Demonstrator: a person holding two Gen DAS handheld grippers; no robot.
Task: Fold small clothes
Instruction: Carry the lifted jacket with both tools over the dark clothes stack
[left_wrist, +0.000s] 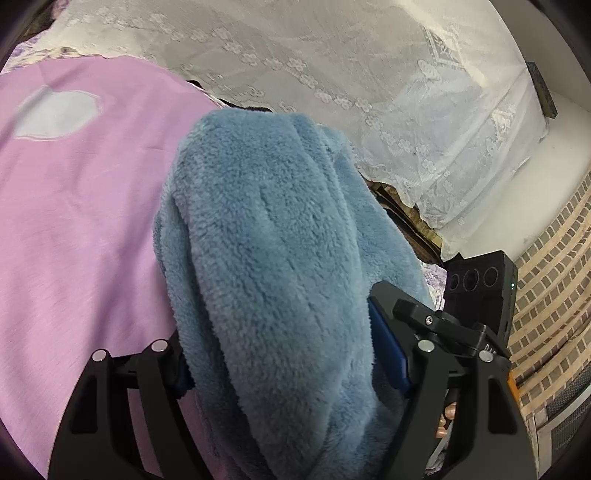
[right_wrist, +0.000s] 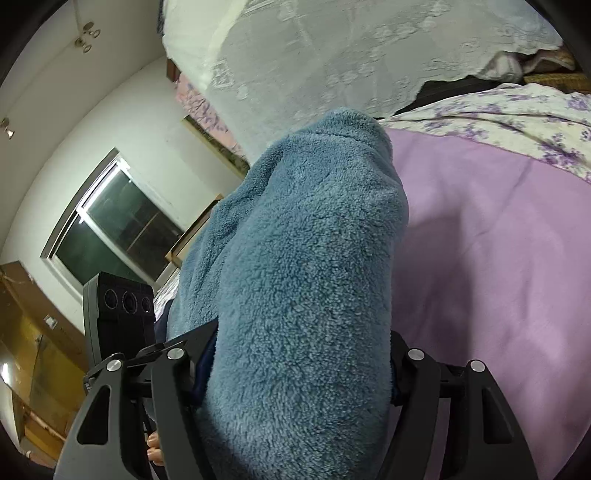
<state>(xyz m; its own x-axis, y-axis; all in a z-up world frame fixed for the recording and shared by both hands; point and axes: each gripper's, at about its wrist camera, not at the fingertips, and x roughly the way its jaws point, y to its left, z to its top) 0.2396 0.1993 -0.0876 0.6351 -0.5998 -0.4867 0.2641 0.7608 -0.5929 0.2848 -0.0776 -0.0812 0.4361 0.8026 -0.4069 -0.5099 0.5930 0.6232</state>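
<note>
Both the left tool (left_wrist: 280, 354) and the right tool (right_wrist: 299, 365) pinch the fluffy blue fleece garment (left_wrist: 280, 240) above the pink bed sheet (left_wrist: 74, 221), so they should lower it evenly, with edges aligned.

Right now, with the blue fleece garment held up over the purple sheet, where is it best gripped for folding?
Probably along its upper edge, from the near side, one hold toward each end. The blue fleece garment is thick and bunched, and it drapes away onto the purple sheet. The left hand-held gripper and right hand-held gripper both clamp such a bunch.
</note>
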